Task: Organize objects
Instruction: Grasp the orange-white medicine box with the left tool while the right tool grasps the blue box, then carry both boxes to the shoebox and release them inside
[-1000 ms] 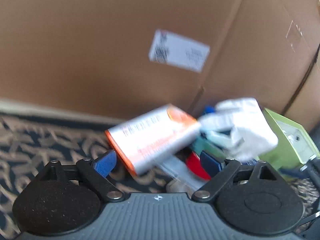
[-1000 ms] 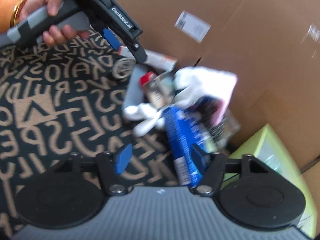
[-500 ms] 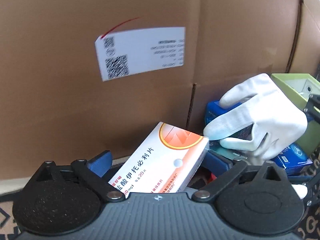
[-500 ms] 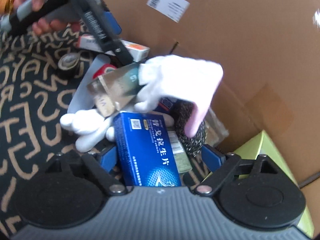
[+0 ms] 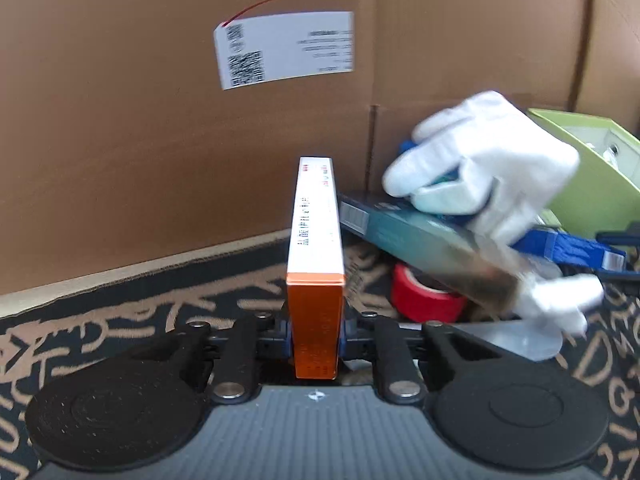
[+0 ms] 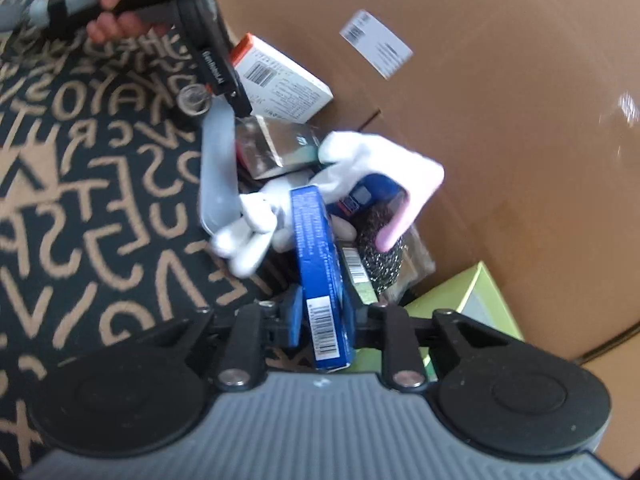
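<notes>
The left gripper (image 5: 316, 338) has just closed its jaws on an orange-and-white medicine box (image 5: 316, 264), which stands on edge between the blue pads, its orange end toward the camera and its far end near the wall of a large cardboard box (image 5: 160, 140) bearing a white shipping label (image 5: 284, 50). The right gripper (image 6: 320, 320) has likewise just closed, and it clasps a blue medicine box (image 6: 318, 264) on edge, barcode end nearest the camera. Both boxes sit at the edge of a pile on a black carpet with tan letters (image 6: 80, 200): a white glove (image 5: 492, 160) draped over a dark teal box (image 5: 420, 240), a red tape roll (image 5: 424, 296), a steel wool scourer (image 6: 380, 248) and a green box (image 5: 592, 168) to the right. In the right wrist view a bare hand (image 6: 116, 8) grips the left gripper's handle.
</notes>
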Demonstrator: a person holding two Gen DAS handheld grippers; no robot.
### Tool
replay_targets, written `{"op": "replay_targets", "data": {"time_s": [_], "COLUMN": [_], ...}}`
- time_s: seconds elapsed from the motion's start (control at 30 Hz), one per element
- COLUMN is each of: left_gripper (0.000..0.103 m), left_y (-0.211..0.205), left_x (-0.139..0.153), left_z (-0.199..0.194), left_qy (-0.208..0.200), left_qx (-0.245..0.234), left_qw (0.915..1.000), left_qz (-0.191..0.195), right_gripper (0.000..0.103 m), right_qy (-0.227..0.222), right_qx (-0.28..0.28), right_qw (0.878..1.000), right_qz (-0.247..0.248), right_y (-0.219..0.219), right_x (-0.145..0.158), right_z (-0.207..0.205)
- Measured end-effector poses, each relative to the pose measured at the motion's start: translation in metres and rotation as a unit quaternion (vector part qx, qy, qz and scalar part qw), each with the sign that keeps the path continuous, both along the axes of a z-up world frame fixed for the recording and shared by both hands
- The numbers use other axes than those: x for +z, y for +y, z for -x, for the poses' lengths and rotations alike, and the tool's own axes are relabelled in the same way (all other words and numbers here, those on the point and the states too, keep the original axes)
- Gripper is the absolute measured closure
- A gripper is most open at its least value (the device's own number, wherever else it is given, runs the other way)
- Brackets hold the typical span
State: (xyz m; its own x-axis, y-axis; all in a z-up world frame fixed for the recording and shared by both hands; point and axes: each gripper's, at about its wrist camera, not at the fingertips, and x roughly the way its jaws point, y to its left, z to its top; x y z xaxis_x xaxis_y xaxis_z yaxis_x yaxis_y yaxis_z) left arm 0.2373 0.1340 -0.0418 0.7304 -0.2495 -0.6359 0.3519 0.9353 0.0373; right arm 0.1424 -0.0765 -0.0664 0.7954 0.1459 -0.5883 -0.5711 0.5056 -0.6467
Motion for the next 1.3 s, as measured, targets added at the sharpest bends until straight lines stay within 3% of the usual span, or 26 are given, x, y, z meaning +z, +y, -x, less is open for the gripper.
{"op": "replay_targets", "data": {"time_s": [0.17, 0.23, 0.37, 0.5, 0.6, 0.67, 0.8, 0.87, 0.9, 0.97, 1.0, 1.07, 1.1, 1.17, 1.27, 1.3], "left_gripper": [0.083, 0.074, 0.085, 0.085, 0.085, 0.085, 0.085, 0.085, 0.085, 0.082, 0.07, 0.046, 0.042, 0.04, 0.022, 0.02], "left_y": [-0.002, 0.002, 0.006, -0.011, -0.018, -0.023, -0.046, -0.061, -0.066, -0.081, -0.086, -0.088, -0.086, -0.086, -0.094, -0.1], "left_x": [0.008, 0.009, 0.02, 0.029, 0.032, 0.031, 0.03, 0.024, 0.022, 0.012, 0.006, 0.002, 0.003, 0.007, 0.015, 0.015], "left_z": [0.017, 0.014, 0.016, 0.031, 0.057, 0.073, 0.108, 0.123, 0.132, 0.138, 0.137, 0.135, 0.135, 0.136, 0.142, 0.144], "left_qy": [-0.003, -0.002, 0.0, -0.017, -0.005, 0.017, 0.052, 0.069, 0.075, 0.067, 0.063, 0.051, 0.044, 0.035, 0.026, 0.021], "left_qx": [0.024, 0.045, 0.063, 0.064, 0.053, 0.03, -0.028, -0.065, -0.07, -0.063, -0.051, -0.008, 0.01, 0.015, -0.014, -0.027], "left_qw": [0.9997, 0.9989, 0.9967, 0.9962, 0.9943, 0.9895, 0.9764, 0.9706, 0.9719, 0.9814, 0.9862, 0.9933, 0.9944, 0.9954, 0.9974, 0.9982], "left_qz": [0.0, 0.013, 0.051, 0.056, 0.092, 0.14, 0.208, 0.221, 0.212, 0.168, 0.144, 0.103, 0.095, 0.088, 0.065, 0.049], "right_gripper": [0.083, 0.083, 0.086, 0.086, 0.086, 0.086, 0.086, 0.086, 0.086, 0.082, 0.079, 0.05, 0.029, 0.025, 0.018, 0.017], "right_qy": [-0.016, -0.021, -0.003, 0.017, 0.052, 0.106, 0.223, 0.262, 0.267, 0.232, 0.202, 0.162, 0.145, 0.12, 0.099, 0.093], "right_qx": [0.02, 0.005, -0.022, -0.018, -0.026, -0.042, -0.081, -0.116, -0.137, -0.197, -0.224, -0.258, -0.266, -0.248, -0.228, -0.225], "right_qw": [1.0, 1.0, 0.999, 0.995, 0.985, 0.966, 0.898, 0.863, 0.855, 0.863, 0.869, 0.88, 0.882, 0.888, 0.907, 0.915], "right_qz": [0.004, 0.02, -0.034, -0.099, -0.163, -0.234, -0.372, -0.416, -0.422, -0.403, -0.392, -0.365, -0.362, -0.368, -0.34, -0.323], "right_y": [0.013, 0.021, 0.016, -0.003, -0.025, -0.045, -0.096, -0.12, -0.131, -0.145, -0.15, -0.152, -0.152, -0.147, -0.131, -0.126], "right_x": [-0.002, -0.008, 0.006, 0.035, 0.053, 0.064, 0.07, 0.062, 0.057, 0.047, 0.044, 0.043, 0.044, 0.047, 0.044, 0.042], "right_z": [0.002, -0.005, -0.003, 0.026, 0.048, 0.056, 0.07, 0.071, 0.071, 0.072, 0.074, 0.08, 0.085, 0.097, 0.106, 0.106]}}
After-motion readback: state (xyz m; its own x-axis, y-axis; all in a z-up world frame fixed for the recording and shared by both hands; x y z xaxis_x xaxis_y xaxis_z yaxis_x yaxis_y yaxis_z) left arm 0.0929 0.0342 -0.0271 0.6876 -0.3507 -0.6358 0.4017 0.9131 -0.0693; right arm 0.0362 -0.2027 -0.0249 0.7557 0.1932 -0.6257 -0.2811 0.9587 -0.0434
